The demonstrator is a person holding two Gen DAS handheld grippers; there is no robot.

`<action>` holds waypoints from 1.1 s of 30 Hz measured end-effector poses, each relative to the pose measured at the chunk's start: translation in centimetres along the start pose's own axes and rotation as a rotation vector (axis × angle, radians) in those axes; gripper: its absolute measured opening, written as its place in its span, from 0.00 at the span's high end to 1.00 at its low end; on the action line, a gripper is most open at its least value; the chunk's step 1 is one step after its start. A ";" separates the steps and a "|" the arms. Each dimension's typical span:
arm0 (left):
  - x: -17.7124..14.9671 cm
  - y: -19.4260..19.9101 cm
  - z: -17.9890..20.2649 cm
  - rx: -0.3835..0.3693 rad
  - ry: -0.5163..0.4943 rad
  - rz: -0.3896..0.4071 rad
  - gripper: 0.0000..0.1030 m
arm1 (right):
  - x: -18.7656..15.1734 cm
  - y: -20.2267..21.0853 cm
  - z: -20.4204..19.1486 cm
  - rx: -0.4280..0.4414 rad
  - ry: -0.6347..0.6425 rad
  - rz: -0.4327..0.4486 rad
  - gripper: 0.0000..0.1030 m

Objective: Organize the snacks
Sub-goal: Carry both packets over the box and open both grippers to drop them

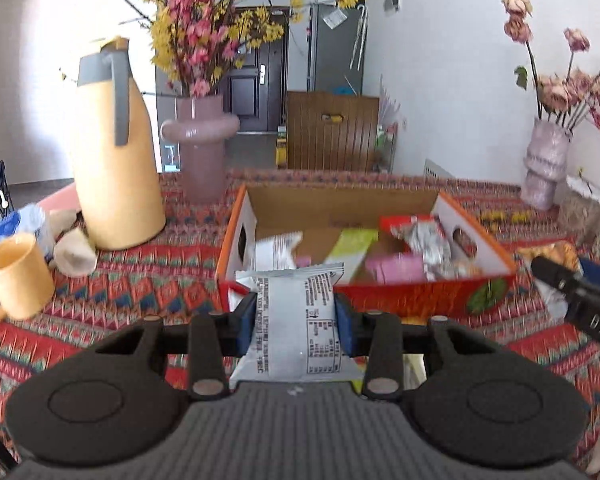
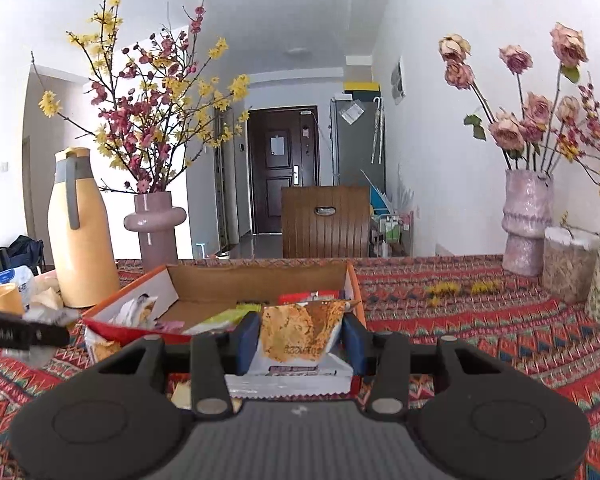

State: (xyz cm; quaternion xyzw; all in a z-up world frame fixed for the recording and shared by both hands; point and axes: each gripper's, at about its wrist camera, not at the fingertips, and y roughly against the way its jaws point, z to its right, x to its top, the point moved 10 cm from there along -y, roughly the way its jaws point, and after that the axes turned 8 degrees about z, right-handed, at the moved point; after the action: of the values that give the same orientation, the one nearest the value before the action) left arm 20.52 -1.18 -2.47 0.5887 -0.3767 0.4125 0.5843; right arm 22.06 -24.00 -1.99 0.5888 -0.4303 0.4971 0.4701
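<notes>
My left gripper (image 1: 295,314) is shut on a white snack packet (image 1: 296,320) with printed text, held just in front of the near wall of the red and orange cardboard box (image 1: 420,296). Several snack packets lie inside the box, among them a green one (image 1: 352,248) and a silver one (image 1: 428,246). My right gripper (image 2: 300,338) is shut on an orange-brown snack packet (image 2: 300,330), close to the box's (image 2: 356,292) near right corner. The right gripper's black body (image 1: 580,300) shows at the right edge of the left wrist view, the left gripper's body (image 2: 20,334) at the left edge of the right wrist view.
On the patterned tablecloth (image 2: 480,328) stand a yellow thermos jug (image 1: 116,152), a yellow mug (image 1: 14,276), a pink vase with blossoms (image 1: 202,148), and vases with dried roses (image 2: 528,224) at the right. Crumpled wrappers and a bottle (image 1: 20,220) sit at the left.
</notes>
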 end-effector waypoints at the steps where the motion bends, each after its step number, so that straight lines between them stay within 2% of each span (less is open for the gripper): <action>1: 0.6 -0.5 0.1 0.000 0.003 0.008 0.60 | 0.2 -0.5 -0.1 0.002 0.003 0.000 0.57; 9: 4.3 -4.2 0.9 0.005 0.015 0.078 0.60 | 2.1 -5.5 -1.0 0.015 0.035 -0.007 0.57; 14: 5.5 -7.0 1.6 0.014 0.005 0.115 0.60 | 2.6 -9.5 -1.4 0.011 0.041 -0.036 0.57; 20: 3.8 -10.4 1.6 0.037 0.013 0.149 0.60 | 0.7 -13.2 -0.5 -0.009 -0.038 -0.078 0.58; 22: 3.0 -11.6 1.8 0.047 -0.021 0.127 0.60 | -0.1 -13.6 -0.1 -0.022 -0.031 -0.086 0.58; 26: 2.2 -12.3 1.7 0.028 -0.019 0.107 0.59 | -1.4 -14.5 0.0 -0.026 -0.030 -0.119 0.58; 29: 2.0 -12.0 1.5 0.026 -0.007 0.117 0.50 | -2.1 -14.7 -0.1 -0.030 -0.024 -0.138 0.55; 31: 2.3 -11.5 1.2 0.026 0.009 0.139 0.28 | -2.2 -14.4 -0.1 -0.038 -0.026 -0.139 0.54; 32: 2.6 -11.1 1.0 0.035 0.018 0.157 0.09 | -2.1 -14.2 -0.1 -0.039 -0.030 -0.131 0.41; 33: 2.8 -10.7 0.7 0.054 0.028 0.181 0.00 | -1.9 -13.9 0.0 -0.044 -0.034 -0.120 0.31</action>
State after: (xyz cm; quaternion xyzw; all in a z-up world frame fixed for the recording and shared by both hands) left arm 31.51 -1.41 -3.85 0.5619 -0.4087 0.4820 0.5337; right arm 35.36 -21.27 -5.60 0.6115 -0.4131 0.4483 0.5044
